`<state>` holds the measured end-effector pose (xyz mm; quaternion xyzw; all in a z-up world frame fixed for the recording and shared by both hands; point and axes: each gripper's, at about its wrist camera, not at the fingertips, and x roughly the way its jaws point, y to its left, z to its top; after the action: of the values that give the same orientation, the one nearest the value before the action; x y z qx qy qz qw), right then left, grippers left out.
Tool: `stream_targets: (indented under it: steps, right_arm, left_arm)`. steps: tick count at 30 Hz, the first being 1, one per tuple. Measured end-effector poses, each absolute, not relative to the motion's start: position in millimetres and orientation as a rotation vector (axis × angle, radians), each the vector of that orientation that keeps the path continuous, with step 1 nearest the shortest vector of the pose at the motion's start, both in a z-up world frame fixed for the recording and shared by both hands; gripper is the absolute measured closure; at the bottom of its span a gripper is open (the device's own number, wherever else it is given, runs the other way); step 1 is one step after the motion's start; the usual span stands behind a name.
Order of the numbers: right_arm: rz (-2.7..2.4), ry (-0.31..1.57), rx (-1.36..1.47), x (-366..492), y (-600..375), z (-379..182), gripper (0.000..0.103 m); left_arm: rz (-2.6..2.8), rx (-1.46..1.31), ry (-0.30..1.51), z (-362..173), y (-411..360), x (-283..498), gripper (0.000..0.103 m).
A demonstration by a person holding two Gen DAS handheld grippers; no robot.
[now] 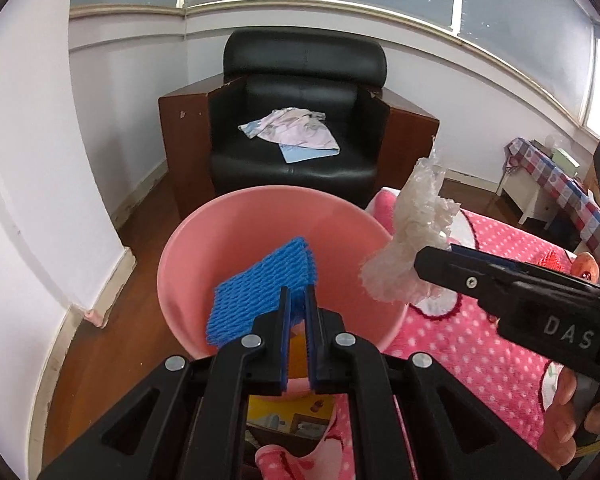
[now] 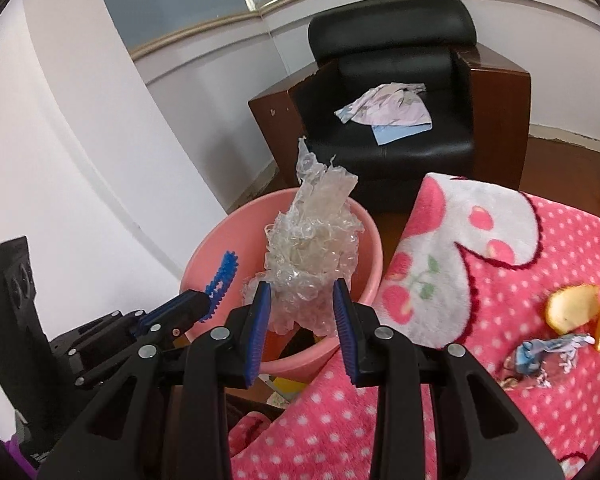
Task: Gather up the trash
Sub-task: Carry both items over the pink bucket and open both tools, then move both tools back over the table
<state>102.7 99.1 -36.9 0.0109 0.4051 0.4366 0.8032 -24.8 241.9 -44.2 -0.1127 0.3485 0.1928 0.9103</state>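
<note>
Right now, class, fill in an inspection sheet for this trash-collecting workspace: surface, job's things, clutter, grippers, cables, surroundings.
Surface: pink dotted blanket, rumpled.
Job's things: pink bin beside the blanket; blue foam net and crumpled clear plastic held above it.
Clutter: orange peel and crumpled wrapper on the blanket.
Grippers: left gripper shut on the foam net; right gripper clasps the plastic.
Cables: nothing seen.
Surroundings: black armchair with cloths on its seat; checked table.

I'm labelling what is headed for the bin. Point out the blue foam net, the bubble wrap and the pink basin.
blue foam net (image 1: 260,296): left wrist view, mesh middle
bubble wrap (image 2: 312,260): right wrist view, crumpled centre
pink basin (image 1: 260,220): left wrist view, inner far wall
</note>
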Motion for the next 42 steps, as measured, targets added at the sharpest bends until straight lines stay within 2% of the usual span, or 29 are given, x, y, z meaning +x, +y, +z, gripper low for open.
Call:
stream_targets:
  steps: [13,15,18,33,38,42]
  right_arm:
    - [0.935,0.907,-0.026,104,124,-52,0.068]
    - [0.933,0.913,-0.024,105,126,-52,0.067]
    - [0.937,0.916,-0.015,107,127,-53,0.059]
    - [0.922,0.894,0.007,96,97,-43,0.059]
    - [0.888,0.872,0.028,87,62,-39,0.059]
    - [0.822,0.833,0.020,77,22,-37,0.059]
  left_arm:
    - [0.431,-0.255,0.742,-55,253,-23,0.095]
    - [0.435,-0.254,0.745,-55,253,-23,0.092]
    - [0.447,-0.256,0.745,-55,253,-23,0.085]
    - [0.437,-0.220,0.720,-42,237,-29,0.065]
    - [0.410,-0.196,0.715,-35,220,-29,0.058]
    - [0.358,-0.167,0.710,-29,198,-28,0.056]
